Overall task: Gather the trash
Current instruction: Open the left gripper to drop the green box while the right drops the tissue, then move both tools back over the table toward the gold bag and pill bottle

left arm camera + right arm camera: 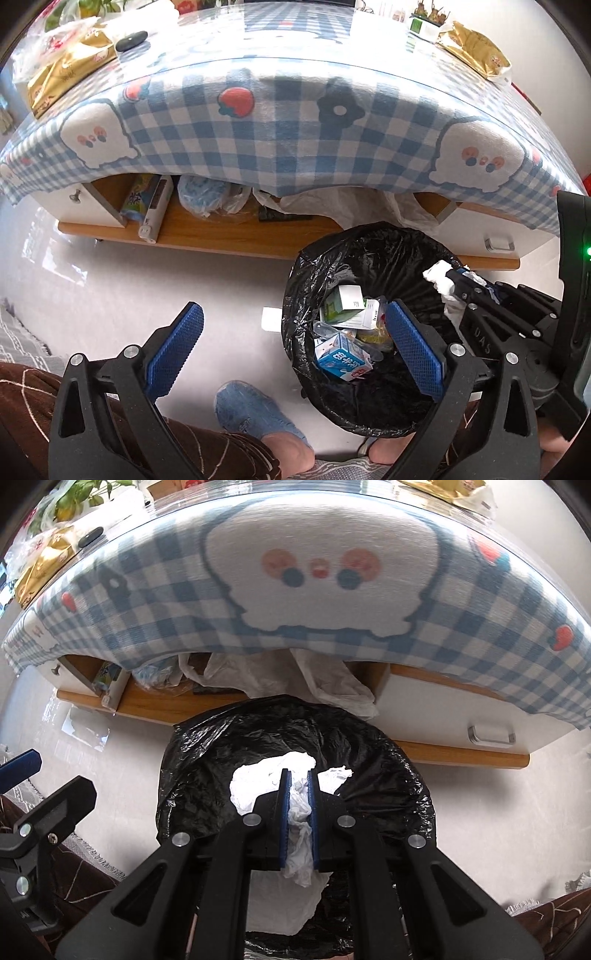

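A bin lined with a black bag (369, 251) stands on the floor in front of the low table; it holds several cartons, among them a blue-and-white carton (341, 360). My left gripper (295, 328) hangs wide open over the bin's left rim, nothing between its blue pads. My right gripper (298, 779) is shut on a crumpled white tissue (258, 782) and hovers above the black bag (207, 753). In the left wrist view the right gripper (452, 280) shows over the bin's right rim with the tissue (437, 275) at its tip.
The low table carries a blue checked cloth (280, 122) with gold snack bags (66, 74) and a black oval object (131, 40) on top. Its lower shelf (221, 236) holds bags and bottles. A person's blue slipper (255, 413) and brown-trousered legs are near the bin. A white scrap (271, 319) lies on the floor.
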`<state>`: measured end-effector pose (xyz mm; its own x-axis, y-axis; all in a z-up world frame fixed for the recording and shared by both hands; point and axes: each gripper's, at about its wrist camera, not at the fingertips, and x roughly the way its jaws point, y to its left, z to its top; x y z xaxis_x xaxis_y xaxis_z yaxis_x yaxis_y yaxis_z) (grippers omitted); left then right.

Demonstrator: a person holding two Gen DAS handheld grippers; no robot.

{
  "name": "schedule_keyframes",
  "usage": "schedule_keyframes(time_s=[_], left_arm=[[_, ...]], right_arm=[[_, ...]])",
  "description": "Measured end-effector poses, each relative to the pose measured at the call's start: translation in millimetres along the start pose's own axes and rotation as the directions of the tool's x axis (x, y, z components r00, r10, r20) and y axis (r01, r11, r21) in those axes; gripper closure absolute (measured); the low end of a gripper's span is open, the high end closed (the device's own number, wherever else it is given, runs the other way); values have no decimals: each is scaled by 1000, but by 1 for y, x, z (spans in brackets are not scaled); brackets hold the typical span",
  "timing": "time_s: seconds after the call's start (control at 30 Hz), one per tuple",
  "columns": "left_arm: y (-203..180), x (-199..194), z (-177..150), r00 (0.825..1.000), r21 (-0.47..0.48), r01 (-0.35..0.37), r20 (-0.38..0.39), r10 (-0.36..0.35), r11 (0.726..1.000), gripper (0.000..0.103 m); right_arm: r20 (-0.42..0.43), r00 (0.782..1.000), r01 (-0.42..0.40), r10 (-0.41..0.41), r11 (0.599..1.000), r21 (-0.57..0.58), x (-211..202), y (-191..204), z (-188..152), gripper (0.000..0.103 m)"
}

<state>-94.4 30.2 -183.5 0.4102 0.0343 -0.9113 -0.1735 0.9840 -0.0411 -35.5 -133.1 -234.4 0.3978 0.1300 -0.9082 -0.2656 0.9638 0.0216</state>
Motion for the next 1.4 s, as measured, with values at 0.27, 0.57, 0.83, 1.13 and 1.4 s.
schedule_keyframes(time_s=[0.27, 0.57, 0.83, 1.13, 1.4], left_arm=[[-1, 5, 0, 1000, -7, 3, -11, -3, 1000, 6], [-6, 5, 3, 1000, 2, 11, -4, -11, 1000, 6], [-16, -9, 6, 999, 14, 24, 21, -24, 1000, 6], [-26, -41, 14, 996, 29, 51, 74, -53, 998, 6], [-33, -76, 30, 987, 38, 68, 144, -73, 997, 6]], right_arm=[[24, 1000, 11, -11, 1000, 1, -2, 0, 0, 69], [82, 996, 22, -24, 999, 24, -29, -18, 1, 31], [181, 981, 60, -74, 995, 79, -75, -48, 5, 8], [245, 965, 74, -92, 994, 85, -116, -66, 13, 8], [306, 947, 67, -98, 992, 111, -153, -76, 26, 8]])
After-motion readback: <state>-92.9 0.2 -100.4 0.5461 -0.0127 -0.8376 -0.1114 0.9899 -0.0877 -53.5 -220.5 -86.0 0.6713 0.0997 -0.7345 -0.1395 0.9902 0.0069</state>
